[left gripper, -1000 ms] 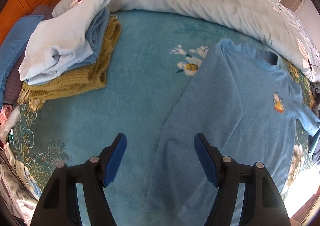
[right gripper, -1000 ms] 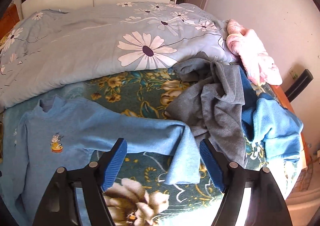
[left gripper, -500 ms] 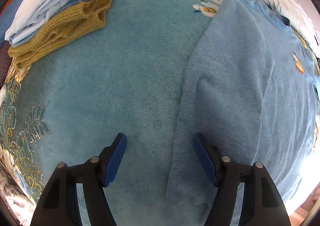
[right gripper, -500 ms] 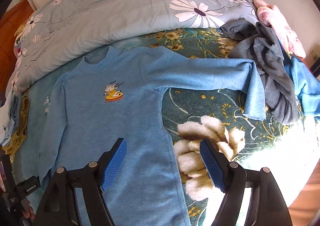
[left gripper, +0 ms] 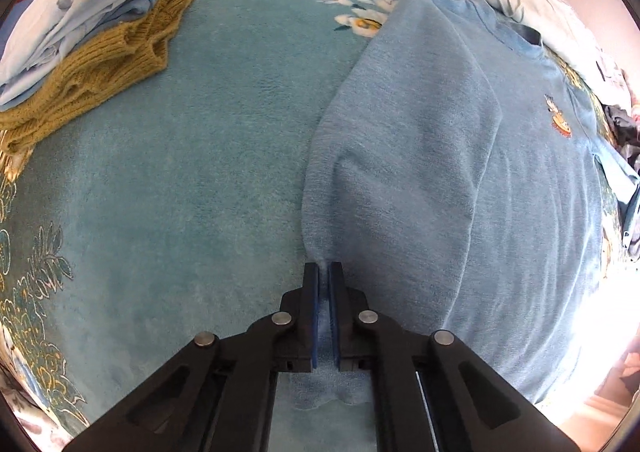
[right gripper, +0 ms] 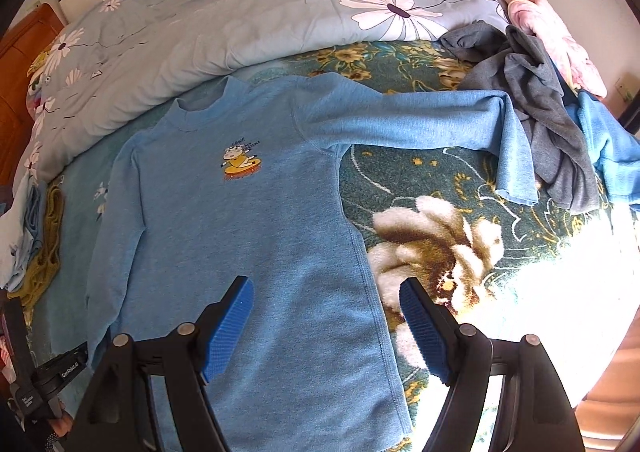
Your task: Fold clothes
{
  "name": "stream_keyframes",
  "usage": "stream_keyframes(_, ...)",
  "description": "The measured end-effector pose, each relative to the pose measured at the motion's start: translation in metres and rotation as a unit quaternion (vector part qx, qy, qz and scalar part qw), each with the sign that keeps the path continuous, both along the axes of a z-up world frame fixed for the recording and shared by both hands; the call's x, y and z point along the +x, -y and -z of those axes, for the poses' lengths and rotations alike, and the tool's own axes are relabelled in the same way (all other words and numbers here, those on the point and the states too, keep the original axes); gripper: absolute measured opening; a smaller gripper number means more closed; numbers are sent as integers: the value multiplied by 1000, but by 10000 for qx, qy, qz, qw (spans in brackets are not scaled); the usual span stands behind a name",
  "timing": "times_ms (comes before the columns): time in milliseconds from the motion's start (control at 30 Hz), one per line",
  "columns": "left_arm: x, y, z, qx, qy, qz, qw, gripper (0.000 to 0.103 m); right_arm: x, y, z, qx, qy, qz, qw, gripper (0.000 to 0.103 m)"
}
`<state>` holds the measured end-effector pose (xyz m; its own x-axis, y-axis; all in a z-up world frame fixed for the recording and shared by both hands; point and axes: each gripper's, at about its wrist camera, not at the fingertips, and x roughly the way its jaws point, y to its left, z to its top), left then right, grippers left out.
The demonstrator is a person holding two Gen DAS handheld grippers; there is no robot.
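The blue sweatshirt (right gripper: 240, 219) lies face up and spread flat on the bed, collar toward the rolled floral duvet (right gripper: 240, 11) along the far edge and hem at the near edge. One sleeve (left gripper: 400, 139) lies folded down along the body; the other sleeve (right gripper: 420, 111) stretches sideways toward the heap of grey and blue clothes (right gripper: 540, 103) at the bed's far right corner.

The left gripper (left gripper: 324, 272) points almost straight down, its jaws pressed together on the cuff end of the folded sleeve; a little cloth shows between the blue pads and the fabric puckers toward them. The right gripper (right gripper: 326, 316) hovers over the hem near the other side seam, jaws spread wide and holding nothing.

The step in hand looks like taking hold for the first lengthwise fold. To do it well, the left pinch probably should carry both the sleeve and the body layer under it, or the sleeve alone will lift away. The right jaws would do best to close on the hem corner, not the plush blanket (right gripper: 440, 236) beneath. Both hands should then lift together and keep the cloth taut so that the fold line runs straight. The folded stack (left gripper: 92, 23) at the bed's far left corner is well apart and leaves room.
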<state>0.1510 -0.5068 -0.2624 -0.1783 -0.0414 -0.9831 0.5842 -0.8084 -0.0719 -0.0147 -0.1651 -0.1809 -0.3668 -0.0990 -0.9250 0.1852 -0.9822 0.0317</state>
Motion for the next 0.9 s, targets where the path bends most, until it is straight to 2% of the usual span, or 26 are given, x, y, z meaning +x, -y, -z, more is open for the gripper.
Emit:
stream_keyframes(133, 16, 27, -19, -745, 122, 113, 9971, 4, 3, -8, -1, 41, -7, 57, 10000, 78)
stream_keyframes(200, 21, 42, -25, -1202, 252, 213, 9922, 4, 4, -13, 0, 48, 11, 109, 9999, 78)
stream_keyframes(400, 13, 75, -19, -2069, 533, 543, 9754, 4, 8, -23, 7, 80, 113, 215, 9997, 78)
stream_keyframes(500, 0, 94, -12, -2206, 650, 466, 9721, 4, 10, -27, 12, 111, 184, 233, 9995, 78)
stream_keyframes(633, -5, 100, -8, -2005, 593, 258, 9776, 7, 13, -35, 20, 161, 310, 271, 9990, 78)
stream_keyframes(733, 0, 89, -15, -1889, 443, 251, 9807, 7, 17, -44, 22, 205, 369, 297, 9987, 78)
stream_keyframes(767, 3, 84, -18, -1865, 386, 231, 9814, 10, 17, -47, 21, 211, 382, 300, 9986, 78)
stream_keyframes(833, 13, 73, -27, -1824, 266, 176, 9827, 33, 18, -52, 21, 219, 418, 319, 9984, 78)
stream_keyframes(867, 16, 66, -32, -1779, 148, 147, 9838, 39, 19, -54, 21, 201, 436, 322, 9983, 78)
stream_keyframes(900, 19, 59, -39, -1726, 10, 118, 9849, 51, 20, -57, 20, 174, 452, 321, 9983, 78)
